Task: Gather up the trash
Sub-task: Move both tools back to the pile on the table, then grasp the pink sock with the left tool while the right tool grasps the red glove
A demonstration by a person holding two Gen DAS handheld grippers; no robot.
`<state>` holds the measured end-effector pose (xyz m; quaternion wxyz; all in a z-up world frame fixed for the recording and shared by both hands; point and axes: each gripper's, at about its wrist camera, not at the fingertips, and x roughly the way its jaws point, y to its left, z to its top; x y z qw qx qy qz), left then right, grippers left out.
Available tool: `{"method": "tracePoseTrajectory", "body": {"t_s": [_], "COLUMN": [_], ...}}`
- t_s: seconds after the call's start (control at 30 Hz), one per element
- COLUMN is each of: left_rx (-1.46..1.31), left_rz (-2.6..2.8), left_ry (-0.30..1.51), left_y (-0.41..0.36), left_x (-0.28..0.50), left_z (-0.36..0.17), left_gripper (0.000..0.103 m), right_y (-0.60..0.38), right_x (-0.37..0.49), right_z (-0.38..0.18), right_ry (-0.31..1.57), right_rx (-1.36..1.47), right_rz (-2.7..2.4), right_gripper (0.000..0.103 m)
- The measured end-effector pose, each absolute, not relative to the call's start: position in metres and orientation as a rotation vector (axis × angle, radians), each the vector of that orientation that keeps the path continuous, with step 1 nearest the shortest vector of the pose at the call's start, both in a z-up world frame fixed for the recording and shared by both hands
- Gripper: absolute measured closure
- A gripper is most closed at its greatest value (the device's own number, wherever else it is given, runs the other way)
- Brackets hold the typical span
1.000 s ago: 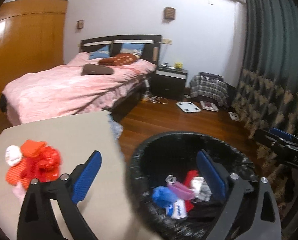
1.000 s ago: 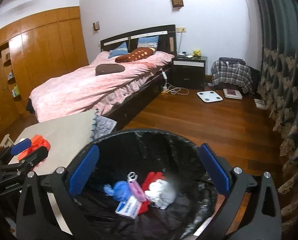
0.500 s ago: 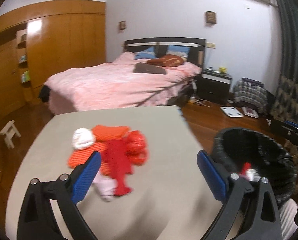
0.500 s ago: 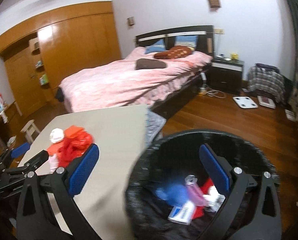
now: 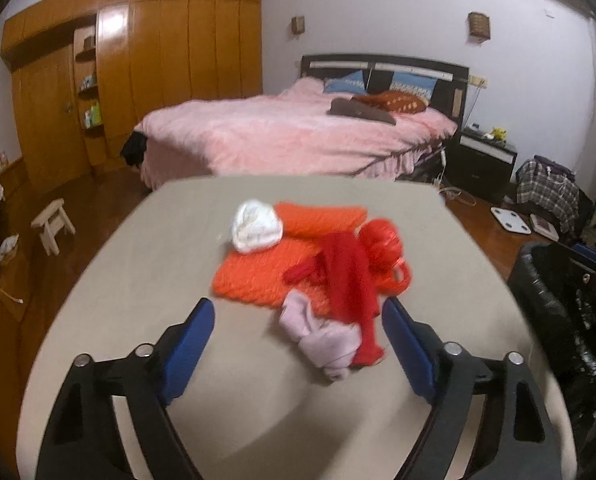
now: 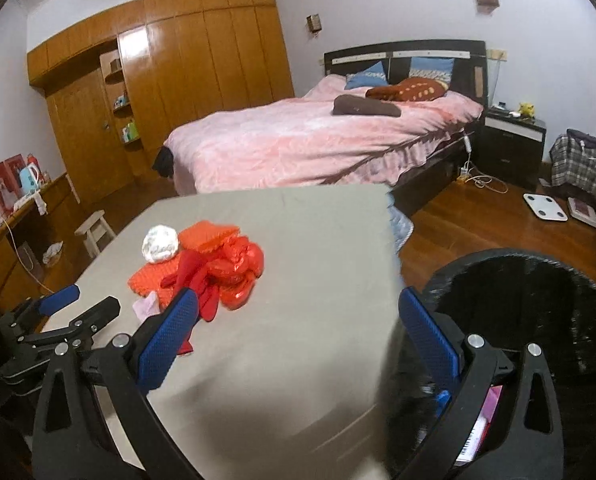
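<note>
A pile of trash lies on the grey table [image 5: 146, 272]: orange foam netting [image 5: 266, 268], a white crumpled wad [image 5: 256, 226], a red plastic bag [image 5: 382, 244], a red strip [image 5: 350, 280] and a pale pink scrap [image 5: 322, 336]. My left gripper [image 5: 298, 340] is open and empty, just in front of the pink scrap. The pile also shows in the right wrist view [image 6: 202, 264]. My right gripper [image 6: 298, 340] is open and empty over the table's right edge, beside the black-lined trash bin [image 6: 538, 280]. The bin shows at the left wrist view's right edge [image 5: 558, 280].
A pink bed [image 6: 318, 136] stands behind the table [image 6: 298, 240], a wooden wardrobe [image 6: 178, 60] at the left. A small stool [image 5: 52, 220] and a scale [image 6: 544, 206] sit on the wooden floor. The left gripper [image 6: 58, 320] shows at left in the right wrist view.
Both grippers have swung left from over the bin toward the table. The trash pile now sits centred ahead of my left gripper; the bin has moved to the right of both views.
</note>
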<state>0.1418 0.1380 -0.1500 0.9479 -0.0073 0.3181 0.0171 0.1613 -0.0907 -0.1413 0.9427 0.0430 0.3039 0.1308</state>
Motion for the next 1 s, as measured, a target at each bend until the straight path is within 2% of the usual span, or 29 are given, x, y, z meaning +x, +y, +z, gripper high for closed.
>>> {"method": "tracePoseTrajectory", "body": {"t_s": [0.4,0.57,0.63,0.7,0.83,1.0], "left_rx": [-0.071,-0.081,-0.095,-0.108,-0.157,-0.172], "left_rz": [0.009,-0.051,-0.083,-0.113,-0.121,-0.090], "left_ry": [0.748,0.772,0.776,0.777,0.774,0.735], "left_y": [0.140,0.133,0.130,0.128,0.132,0.142], "left_x": [0.168,0.172,0.173,0.173,0.171,0.160], "left_z": [-0.187,-0.192,-0.192,-0.192,-0.191,-0.179], "left_gripper": [0.032,0.046,0.061,0.068,0.073,0.073], "right_y": [-0.080,-0.080,-0.080,-0.078,-0.076,-0.073], "right_x": [0.174,0.179,0.180,0.180,0.179,0.179], "right_z": [-0.167,-0.172,-0.173,-0.174,-0.174,-0.170], "right_ry": [0.673,0.690,0.694,0.696,0.697,0.684], "right_rx": [0.043,0.040,0.037,0.031,0.022,0.018], "right_rz": [0.271,0.268,0.268,0.268,0.271,0.275], "right_gripper": [0.005,0.005,0.005,0.005,0.005,0.005]}}
